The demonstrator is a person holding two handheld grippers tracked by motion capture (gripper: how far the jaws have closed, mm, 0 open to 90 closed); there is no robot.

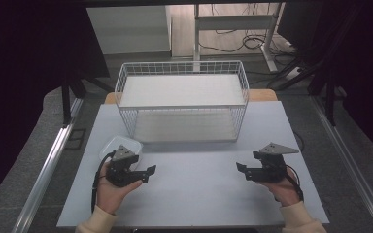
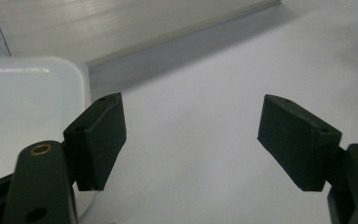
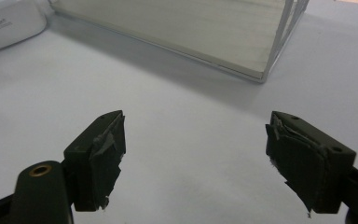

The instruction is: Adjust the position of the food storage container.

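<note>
One white container [image 1: 118, 144] beside left hand-held gripper [image 1: 148, 172]

Left hand-held gripper [image 1: 148, 172] and right hand-held gripper [image 1: 240, 169], jaws wide apart.

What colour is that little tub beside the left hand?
White; the tub shows best in the right gripper view.

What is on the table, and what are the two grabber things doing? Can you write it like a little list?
table: pale grey top
wire rack: white, two shelves, at the far side
white container: rounded, by the left gripper, in front of the rack's left end
left gripper: open, holding nothing, beside the container
right gripper: open, holding nothing, over bare table
right gripper fingers: pads look frayed
</note>
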